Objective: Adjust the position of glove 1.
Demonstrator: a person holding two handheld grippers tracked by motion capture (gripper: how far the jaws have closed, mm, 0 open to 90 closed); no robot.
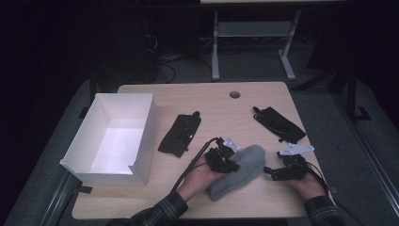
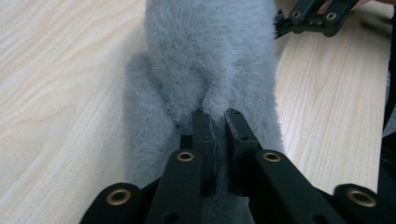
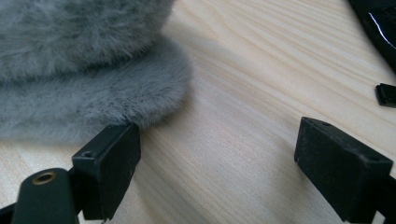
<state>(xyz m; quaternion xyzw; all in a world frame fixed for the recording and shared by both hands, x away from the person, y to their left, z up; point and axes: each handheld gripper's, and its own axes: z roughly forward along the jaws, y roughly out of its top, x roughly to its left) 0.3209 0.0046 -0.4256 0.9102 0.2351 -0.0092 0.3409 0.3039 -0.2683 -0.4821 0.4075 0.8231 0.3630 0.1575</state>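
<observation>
A fluffy grey mitten [image 1: 240,170] lies near the front of the wooden table [image 1: 211,101]. My left gripper [image 1: 225,160] is shut on a pinch of the mitten's fur [image 2: 210,79], its jaws close together in the left gripper view [image 2: 216,116]. My right gripper [image 1: 272,172] sits just right of the mitten, open, with bare table between its jaws [image 3: 217,149]; its left jaw touches the mitten's edge [image 3: 93,88]. A black glove [image 1: 179,133] lies mid-table and another black glove [image 1: 278,123] at the right.
A white open box [image 1: 113,136] stands at the table's left side. A round cable hole [image 1: 235,94] is near the far edge. A desk frame [image 1: 251,37] stands on the floor behind the table. Cables trail from both grippers toward the person.
</observation>
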